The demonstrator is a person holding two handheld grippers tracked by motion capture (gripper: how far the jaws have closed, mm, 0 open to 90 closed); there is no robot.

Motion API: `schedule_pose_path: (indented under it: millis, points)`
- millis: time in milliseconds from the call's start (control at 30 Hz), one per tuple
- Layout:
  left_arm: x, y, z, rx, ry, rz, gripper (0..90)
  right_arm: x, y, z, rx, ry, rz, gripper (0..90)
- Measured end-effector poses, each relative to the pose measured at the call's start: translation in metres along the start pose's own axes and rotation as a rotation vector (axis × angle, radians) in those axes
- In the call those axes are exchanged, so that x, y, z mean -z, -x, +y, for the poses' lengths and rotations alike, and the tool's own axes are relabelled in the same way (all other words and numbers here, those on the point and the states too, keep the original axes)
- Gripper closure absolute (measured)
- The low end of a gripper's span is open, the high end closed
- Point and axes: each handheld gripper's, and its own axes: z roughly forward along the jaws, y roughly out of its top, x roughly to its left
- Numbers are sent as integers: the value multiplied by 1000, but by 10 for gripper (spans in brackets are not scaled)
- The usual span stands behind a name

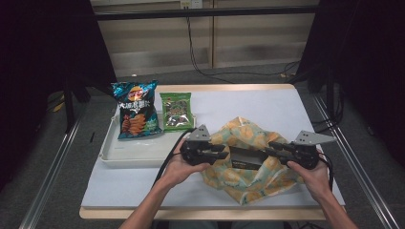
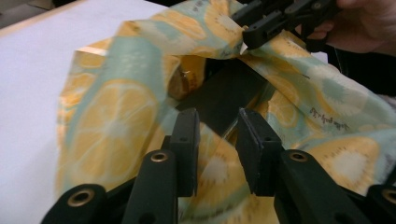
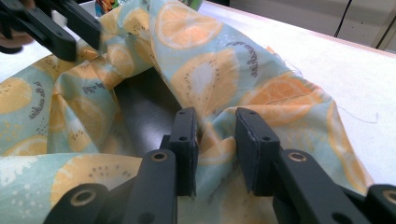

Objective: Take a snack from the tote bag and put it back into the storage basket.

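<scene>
Fruit-print bag [image 1: 248, 164] sits between both grippers; left gripper [image 2: 218, 140] released, right gripper [image 3: 215, 140] apparently slack too, cloth lying between its jaws.

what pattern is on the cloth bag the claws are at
Orange and yellow citrus slices on pale mint-green cloth bag; clearest in the right gripper view.

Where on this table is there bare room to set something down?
Bare white table lies beyond the fruit-print bag, right of the green packet. A narrower strip runs along the near-left edge, below the tray. The tray's far half is crowded by the green packet and the blue chip bag.
</scene>
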Motion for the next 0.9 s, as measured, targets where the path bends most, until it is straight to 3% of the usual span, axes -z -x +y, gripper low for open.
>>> schedule_pose_path:
  millis: [67,100,267,400,433,500,533,600,733,900]
  points:
    - [-9,-1,4,5,-3,12,654,0,1,0,0,1,-2,690]
    - [-15,-2,6,20,10,-20,654,0,2,-1,-1,-1,-2,691]
    - [-42,-1,18,-16,-37,-45,642,0,2,-1,-2,-2,-1,690]
    - [-57,2,19,-53,-88,-11,567,2,3,-2,-4,3,-5,685]
    - [-59,2,18,-64,-93,-18,546,3,3,-2,-9,2,-8,683]
    - [-60,-2,17,-75,-109,12,532,3,4,-3,-10,1,-7,681]
    - [-59,-6,15,-52,-93,-1,517,2,4,-4,-8,1,-6,681]
    - [-59,-9,13,-64,-106,7,481,2,4,-5,-12,-5,-6,672]
    - [-57,-17,6,-78,-124,-21,404,1,4,-4,-11,0,0,654]
    - [-53,-17,3,-117,-145,-27,325,1,4,-4,-15,-1,0,634]
